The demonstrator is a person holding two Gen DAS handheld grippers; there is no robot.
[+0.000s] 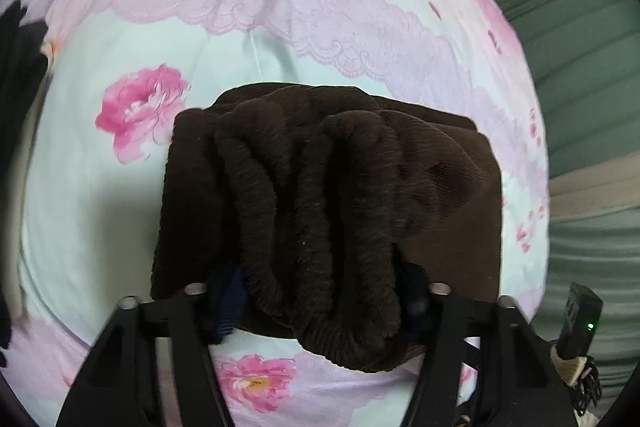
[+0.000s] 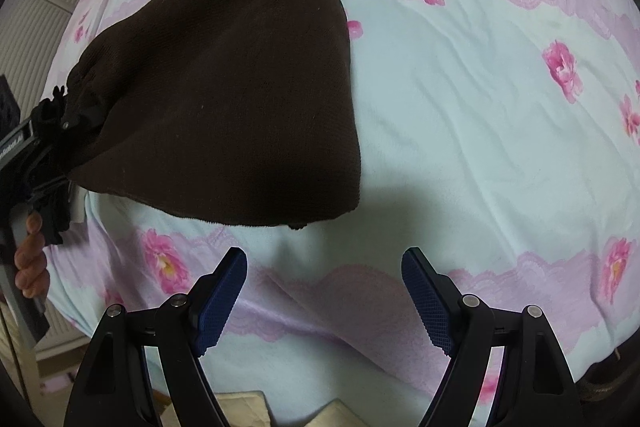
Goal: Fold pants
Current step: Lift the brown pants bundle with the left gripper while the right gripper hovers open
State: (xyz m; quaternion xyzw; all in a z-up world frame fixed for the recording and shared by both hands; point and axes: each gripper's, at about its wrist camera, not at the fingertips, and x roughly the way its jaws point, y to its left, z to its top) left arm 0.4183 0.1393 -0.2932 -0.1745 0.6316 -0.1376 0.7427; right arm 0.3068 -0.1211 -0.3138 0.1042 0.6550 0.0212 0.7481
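Floral bedsheet (image 2: 480, 107) beneath pants (image 1: 320, 187) in left claw (image 1: 320, 291)

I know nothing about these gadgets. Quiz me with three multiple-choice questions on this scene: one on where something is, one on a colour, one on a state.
1. Where do the pants lie?
A. on a floral bedsheet
B. on a wooden floor
C. in a basket

2. What colour are the pants?
A. white
B. dark brown
C. bright red

3. How is the right hand-held gripper?
A. shut on the pants
B. open, holding nothing
C. shut on a flower

Answers:
1 A, pink flowers and pale blue cloth surround them.
2 B, the ribbed fabric is dark brown in both views.
3 B, its blue pads stand apart over bare sheet, while the left hand-held gripper grips the bunched waistband.
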